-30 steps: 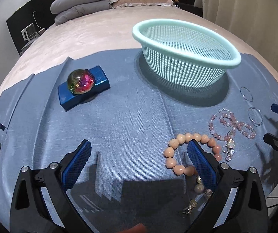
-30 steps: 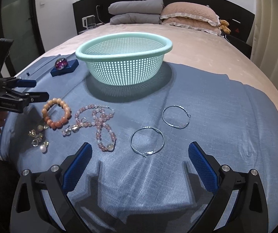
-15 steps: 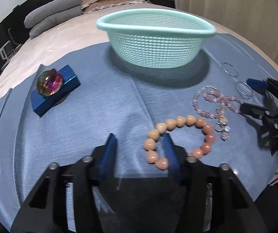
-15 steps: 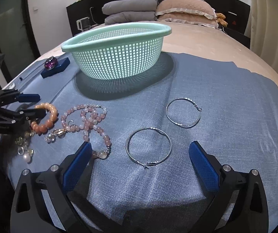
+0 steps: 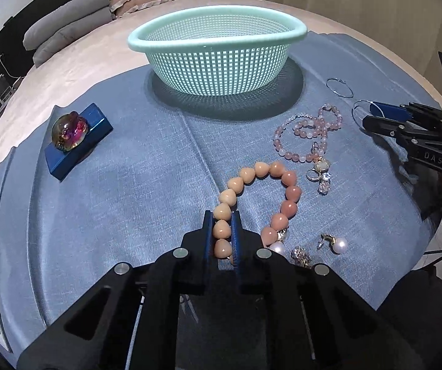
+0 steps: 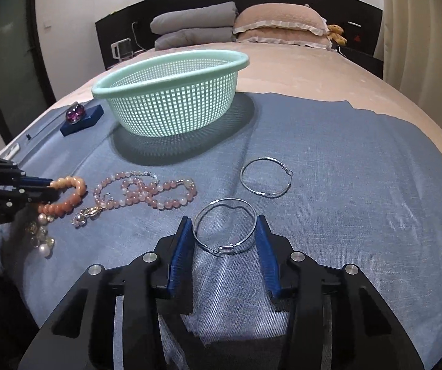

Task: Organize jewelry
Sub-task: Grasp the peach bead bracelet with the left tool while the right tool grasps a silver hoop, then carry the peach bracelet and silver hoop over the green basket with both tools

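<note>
The fingers (image 5: pixel 208 234) of the left gripper (image 5: pixel 222 231) are pinching the near side of the peach bead bracelet (image 5: pixel 259 199), two or three heart-like beads caught between the blue pads, while the rest of the loop lies on the blue cloth (image 5: pixel 128 191) spread over the bed. By my reading this is the pick-up step: the next move calls for a lift without the strand slipping, then a carry to the mint mesh basket (image 5: pixel 218 61) farther back, which appears empty, though its floor is only partly seen. Beside the bracelet lie a pink bead necklace (image 5: pixel 309 137) with a clasp and charm, and pearl earrings (image 5: pixel 338 243); one small gold piece is half hidden behind the gripper body. A glass ornament (image 5: pixel 66 131) on a blue box (image 5: pixel 79 145) sits well apart at the left. From the right wrist, the right gripper (image 6: pixel 224 237) has its fingers (image 6: pixel 182 246) partly spread on either side of the nearer silver hoop earring (image 6: pixel 224 231), touching or nearly touching its edges; whether it is gripped I cannot tell. A second hoop (image 6: pixel 265 177) lies just beyond. The thin wire needs a careful squeeze.
</note>
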